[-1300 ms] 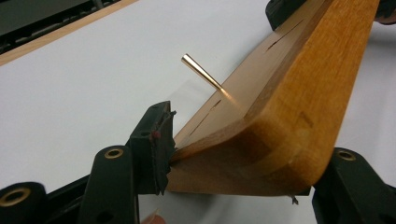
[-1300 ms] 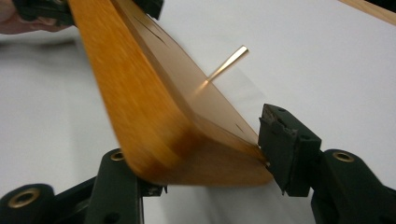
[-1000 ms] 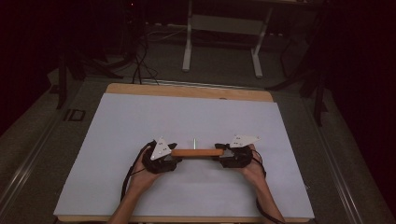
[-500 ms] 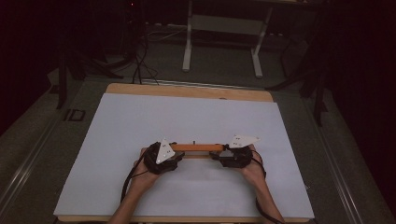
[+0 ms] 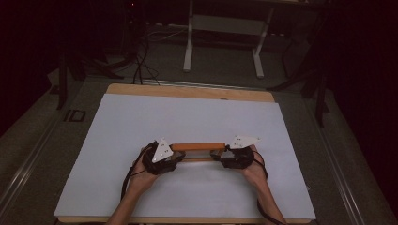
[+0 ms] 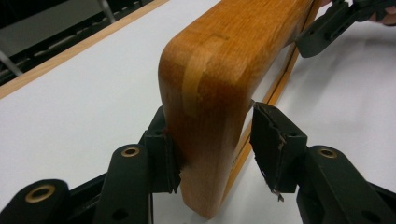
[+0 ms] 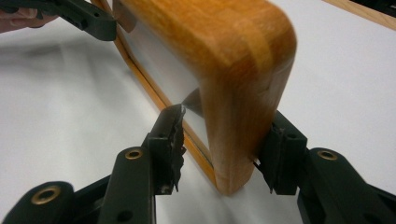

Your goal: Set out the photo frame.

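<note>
White matte table (image 5: 197, 122) bears glossy round-cornered wooden frame (image 5: 197, 147) between black tongs.

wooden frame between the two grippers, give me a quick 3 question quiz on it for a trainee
1. True or false: the wooden frame lies flat on the white table cover.
2. Multiple choice: where does the left gripper meet the frame? A) at the middle of its long top bar B) at one end, a jaw on each side of the upright C) nowhere near it
3. Fill in: in the right gripper view, the frame's wooden upright touches one jaw of the right gripper, while the other jaw stands ______ of the wood.

Key: 1 false, it stands on edge between the two grippers. 2 B. 3 clear, with a visible gap.
</note>
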The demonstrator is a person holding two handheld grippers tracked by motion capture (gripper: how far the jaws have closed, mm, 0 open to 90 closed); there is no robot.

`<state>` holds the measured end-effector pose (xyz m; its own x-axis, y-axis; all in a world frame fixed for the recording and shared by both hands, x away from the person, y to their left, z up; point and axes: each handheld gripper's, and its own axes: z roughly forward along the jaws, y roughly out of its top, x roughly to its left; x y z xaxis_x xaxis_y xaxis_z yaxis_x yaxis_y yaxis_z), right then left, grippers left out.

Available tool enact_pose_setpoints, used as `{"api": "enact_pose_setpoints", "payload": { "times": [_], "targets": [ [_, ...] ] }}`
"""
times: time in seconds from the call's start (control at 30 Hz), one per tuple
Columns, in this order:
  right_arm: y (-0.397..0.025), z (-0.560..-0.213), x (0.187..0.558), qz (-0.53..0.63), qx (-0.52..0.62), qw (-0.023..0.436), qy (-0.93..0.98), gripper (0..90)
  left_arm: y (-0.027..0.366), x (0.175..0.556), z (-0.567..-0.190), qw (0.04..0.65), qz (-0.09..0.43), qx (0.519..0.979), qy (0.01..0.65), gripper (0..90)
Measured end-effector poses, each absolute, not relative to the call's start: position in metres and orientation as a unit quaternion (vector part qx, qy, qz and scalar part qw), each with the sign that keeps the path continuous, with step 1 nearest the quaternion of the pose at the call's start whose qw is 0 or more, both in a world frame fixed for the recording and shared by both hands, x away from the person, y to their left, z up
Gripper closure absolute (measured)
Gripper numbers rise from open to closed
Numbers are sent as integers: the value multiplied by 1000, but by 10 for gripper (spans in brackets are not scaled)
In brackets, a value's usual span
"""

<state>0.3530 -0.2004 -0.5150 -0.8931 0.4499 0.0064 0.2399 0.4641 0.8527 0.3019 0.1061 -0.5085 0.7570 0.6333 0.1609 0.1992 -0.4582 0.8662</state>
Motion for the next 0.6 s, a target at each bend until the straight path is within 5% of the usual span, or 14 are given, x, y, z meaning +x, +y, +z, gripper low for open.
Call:
{"api": "enact_pose_setpoints", "payload": {
  "times": [0.6],
  "targets": [
    [-216,-508,344,504,219,62,833,589,115,312,-509,502,130,810,274,548]
  ]
}}
